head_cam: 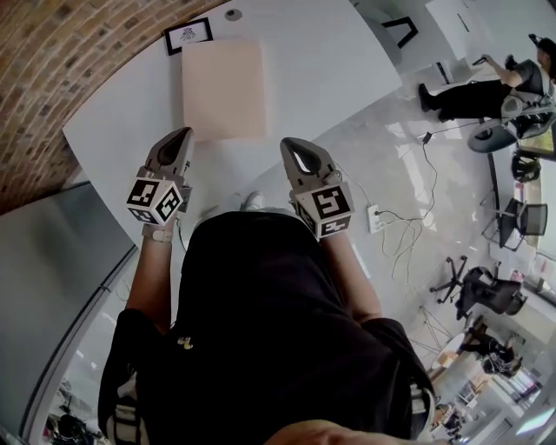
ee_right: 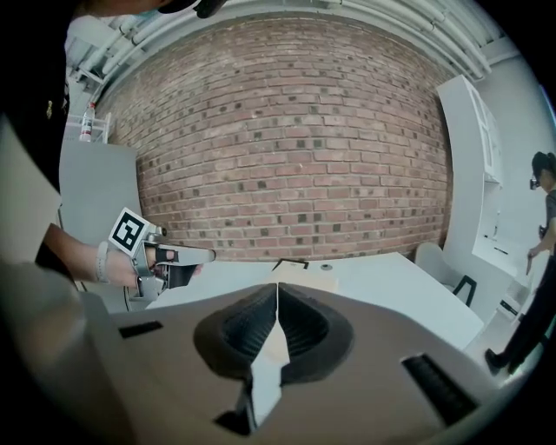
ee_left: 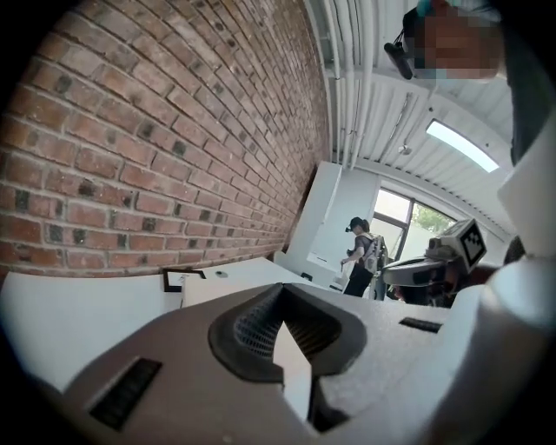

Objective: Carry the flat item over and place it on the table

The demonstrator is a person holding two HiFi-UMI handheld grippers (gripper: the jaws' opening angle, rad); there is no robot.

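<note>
The flat item is a pale beige sheet (head_cam: 222, 87) lying flat on the white table (head_cam: 330, 61), with its near edge toward me. The left gripper view shows it past the jaws (ee_left: 213, 291), and the right gripper view shows it too (ee_right: 308, 278). My left gripper (head_cam: 182, 133) hovers just short of the sheet's near left corner. It is shut with nothing between its jaws. My right gripper (head_cam: 288, 143) hangs off the sheet's near right corner, also shut and empty. Each gripper shows in the other's view: the right gripper (ee_left: 426, 269) and the left gripper (ee_right: 174, 255).
A small black-framed card (head_cam: 188, 35) and a round disc (head_cam: 233, 14) lie at the table's far edge by the brick wall (head_cam: 61, 52). A grey cabinet (head_cam: 52, 287) stands to my left. A power strip with cables (head_cam: 375, 217) lies on the floor at right, with office chairs and a seated person beyond.
</note>
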